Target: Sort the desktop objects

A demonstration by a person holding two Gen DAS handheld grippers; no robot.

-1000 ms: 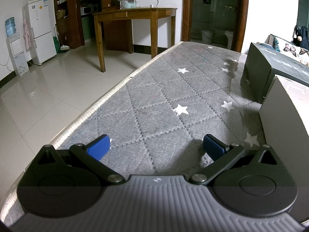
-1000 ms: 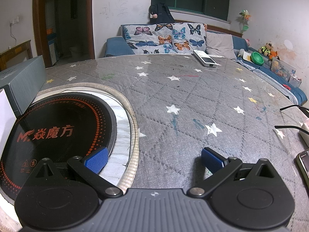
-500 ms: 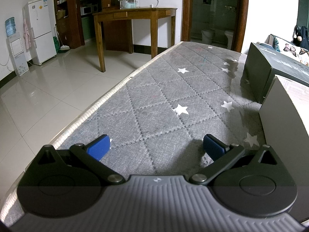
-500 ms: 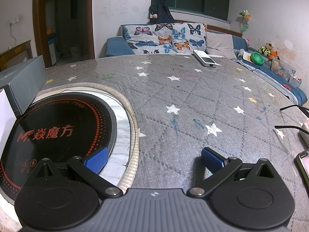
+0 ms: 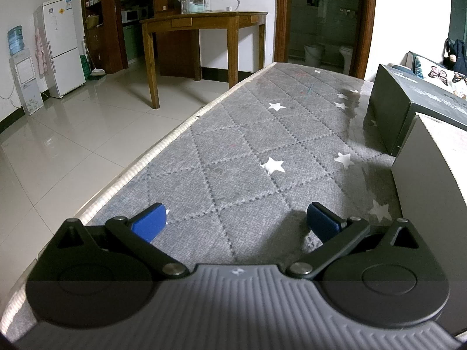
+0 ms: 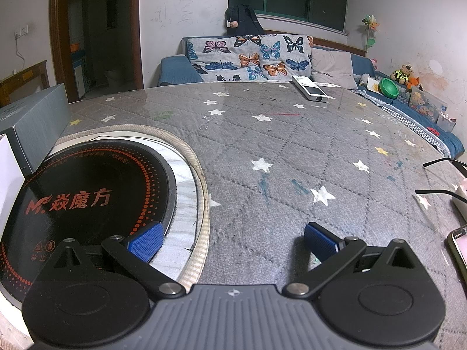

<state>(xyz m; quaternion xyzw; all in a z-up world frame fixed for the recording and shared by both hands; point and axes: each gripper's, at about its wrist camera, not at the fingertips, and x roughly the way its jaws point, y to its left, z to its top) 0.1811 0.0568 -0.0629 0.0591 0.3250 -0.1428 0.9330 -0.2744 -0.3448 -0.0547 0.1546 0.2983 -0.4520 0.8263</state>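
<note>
My left gripper (image 5: 236, 221) hovers open just above the grey star-patterned tabletop (image 5: 262, 134), nothing between its blue pads. To its right stand a dark box (image 5: 408, 108) and a nearer grey-white box (image 5: 432, 180). My right gripper (image 6: 232, 240) is open too, empty, low over the same star-patterned cloth (image 6: 277, 151). Its left pad (image 6: 146, 240) overlaps the rim of a round black induction cooker (image 6: 87, 201) set in the table. A white remote-like device (image 6: 310, 90) lies at the far edge. A phone (image 6: 459, 248) and eyeglasses (image 6: 437, 178) sit at the right edge.
In the left wrist view the table edge (image 5: 151, 157) drops to a tiled floor (image 5: 73, 145), with a wooden table (image 5: 204, 29) and a fridge (image 5: 62, 46) beyond. A sofa with butterfly cushions (image 6: 251, 55) stands behind the table in the right wrist view. A dark box (image 6: 32, 119) flanks the cooker.
</note>
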